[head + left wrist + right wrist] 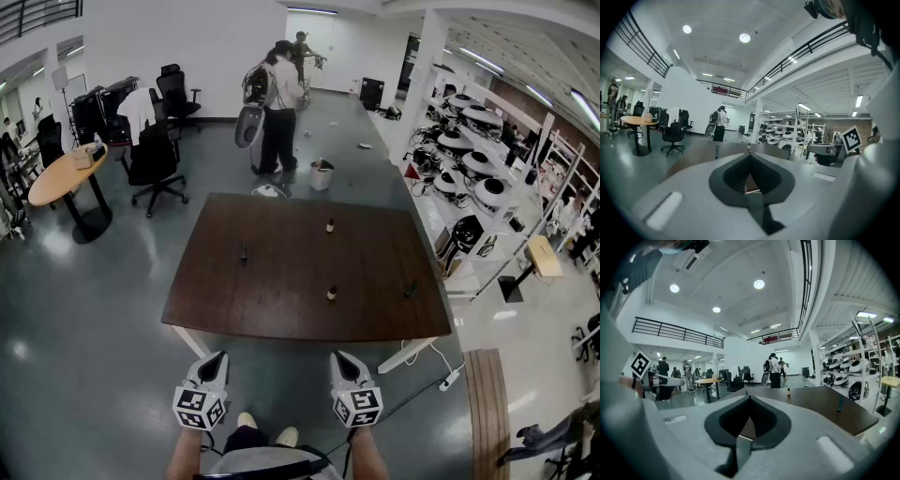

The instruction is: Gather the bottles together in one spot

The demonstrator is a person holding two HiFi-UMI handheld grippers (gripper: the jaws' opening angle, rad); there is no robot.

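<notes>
The person's arms [187, 457] are running off the bottom edge of the head view. From up there the four bottles are showing only as tiny specks, too small for any label or contents to be read. In the left gripper view the left gripper [749, 155] is blocking the near part of the table [693, 154] with its own body. One small capped bottle is peeking just over its jaw tips, and I cannot tell which bottle it is. The right gripper [749, 397] is covering the near table edge in its view in the same way.

All four bottles are standing on the table with their long axes vertical and caps up, well apart from one another. The left bottle [244, 252], dark and slim, is sitting toward the table's left side. The far bottle [330, 226] is standing near the far edge, and the near bottle [331, 293] is sitting in line with it toward the near edge. The right bottle [411, 290] is sitting by the right edge. It is appearing to lean in the head view but is standing straight in the right gripper view.

Both grippers are hovering side by side short of the table's near edge and pointing toward it. Each one's jaws are pressing together on nothing.
</notes>
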